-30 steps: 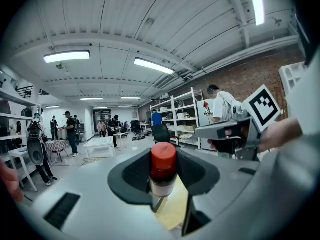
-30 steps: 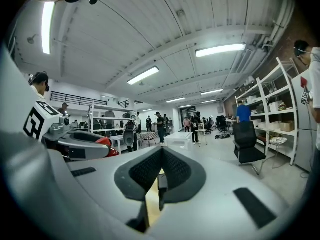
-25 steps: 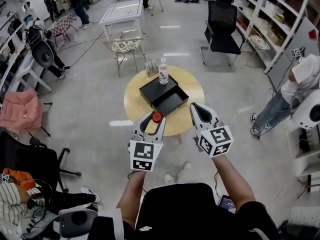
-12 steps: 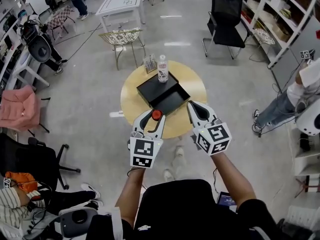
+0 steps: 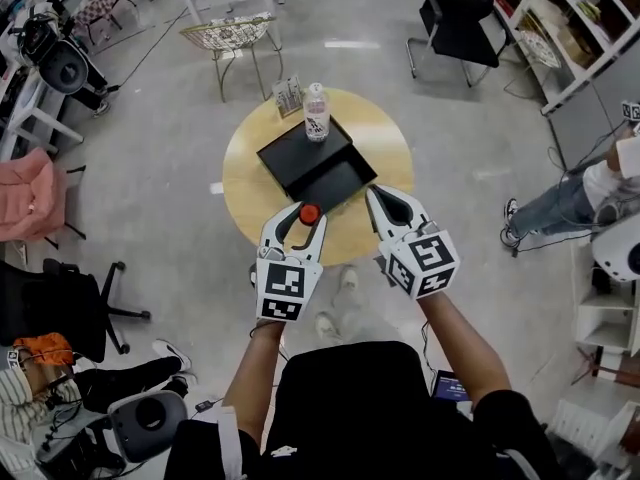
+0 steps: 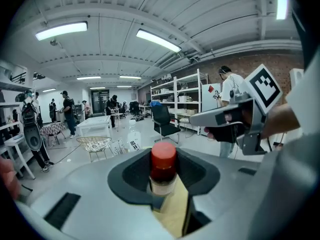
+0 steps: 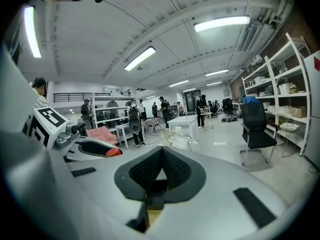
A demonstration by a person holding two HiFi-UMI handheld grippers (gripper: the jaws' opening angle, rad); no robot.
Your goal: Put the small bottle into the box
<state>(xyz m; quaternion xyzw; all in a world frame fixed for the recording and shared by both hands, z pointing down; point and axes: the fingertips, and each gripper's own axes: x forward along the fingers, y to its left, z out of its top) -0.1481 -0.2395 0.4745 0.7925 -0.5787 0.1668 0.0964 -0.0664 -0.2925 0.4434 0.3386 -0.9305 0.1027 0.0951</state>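
Note:
My left gripper (image 5: 303,220) is shut on the small bottle (image 5: 310,213), a clear bottle with a red cap, and holds it above the near edge of the round yellow table (image 5: 245,183). The left gripper view shows the bottle (image 6: 163,166) upright between the dark pads, cap on top. The black box (image 5: 318,163) lies open on the table just beyond the grippers. My right gripper (image 5: 385,206) hovers beside the left one, shut, with nothing between its pads (image 7: 172,171).
A taller clear water bottle (image 5: 316,113) stands at the box's far corner, beside a small card stand (image 5: 287,96). Beyond the table are a wire chair (image 5: 232,36) and a black office chair (image 5: 465,8). Shelving (image 5: 580,28) and a seated person (image 5: 590,193) are on the right.
The table and box have drawn closer beneath both grippers. The left gripper keeps its hold on the small bottle; the right stays shut.

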